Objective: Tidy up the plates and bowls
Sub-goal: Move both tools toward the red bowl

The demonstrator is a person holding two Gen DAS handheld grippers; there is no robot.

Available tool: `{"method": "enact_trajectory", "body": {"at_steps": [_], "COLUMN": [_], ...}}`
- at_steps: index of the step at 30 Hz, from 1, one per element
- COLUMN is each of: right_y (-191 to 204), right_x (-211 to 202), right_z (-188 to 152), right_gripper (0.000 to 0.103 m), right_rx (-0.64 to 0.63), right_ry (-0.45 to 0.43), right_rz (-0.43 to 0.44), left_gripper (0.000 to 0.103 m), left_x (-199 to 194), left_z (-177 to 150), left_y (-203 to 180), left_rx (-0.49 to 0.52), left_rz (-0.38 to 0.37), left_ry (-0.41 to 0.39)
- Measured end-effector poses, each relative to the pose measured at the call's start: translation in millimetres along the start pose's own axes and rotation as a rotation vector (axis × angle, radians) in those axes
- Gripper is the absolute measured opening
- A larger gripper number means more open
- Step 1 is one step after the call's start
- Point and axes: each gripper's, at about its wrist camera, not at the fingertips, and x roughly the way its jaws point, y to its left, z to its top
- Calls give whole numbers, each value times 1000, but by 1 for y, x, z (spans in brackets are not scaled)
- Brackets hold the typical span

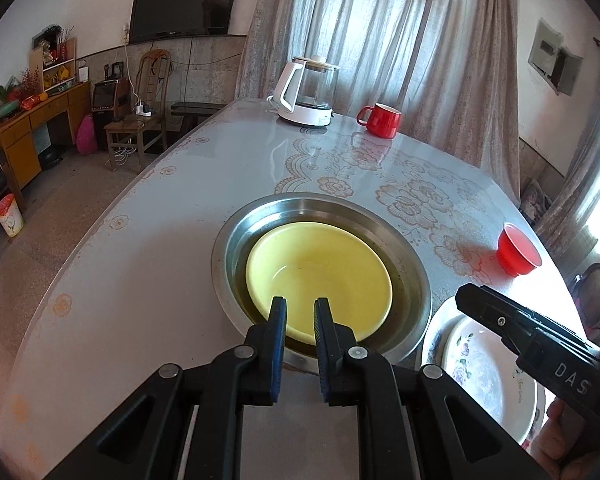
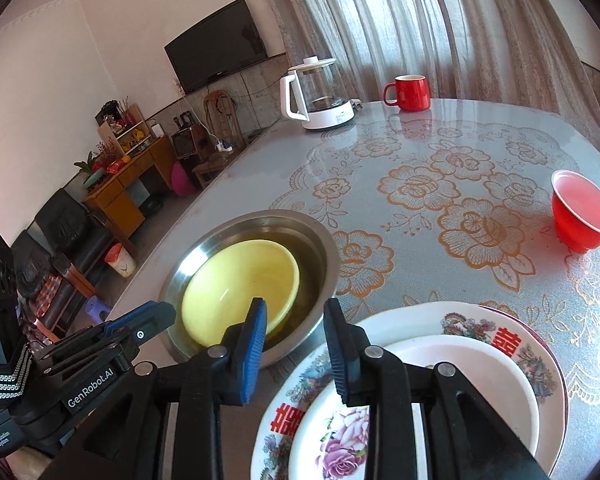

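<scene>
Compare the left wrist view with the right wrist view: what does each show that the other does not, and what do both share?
Only the left wrist view shows the left gripper from behind, its jaws slightly apart with nothing between them. Only the right wrist view shows the red double-happiness marks on the larger plate beneath the smaller plate. Both show the yellow bowl inside the steel basin, the red bowl, the red mug and the kettle.
</scene>
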Motion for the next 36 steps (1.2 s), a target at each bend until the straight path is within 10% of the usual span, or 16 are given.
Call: {"method": "enact_trajectory", "body": {"at_steps": [36], "right_y": [-182], "right_x": [-97], "right_z": [-67], "right_gripper": [43], "right_rx": [403], "right_ry": [-79], "right_rz": [-275], "left_gripper": [35], "left_x": [11], "left_z": [-13], "left_y": [-148], "left_rx": [271], "left_rz": [-248], "left_ry": [106]}}
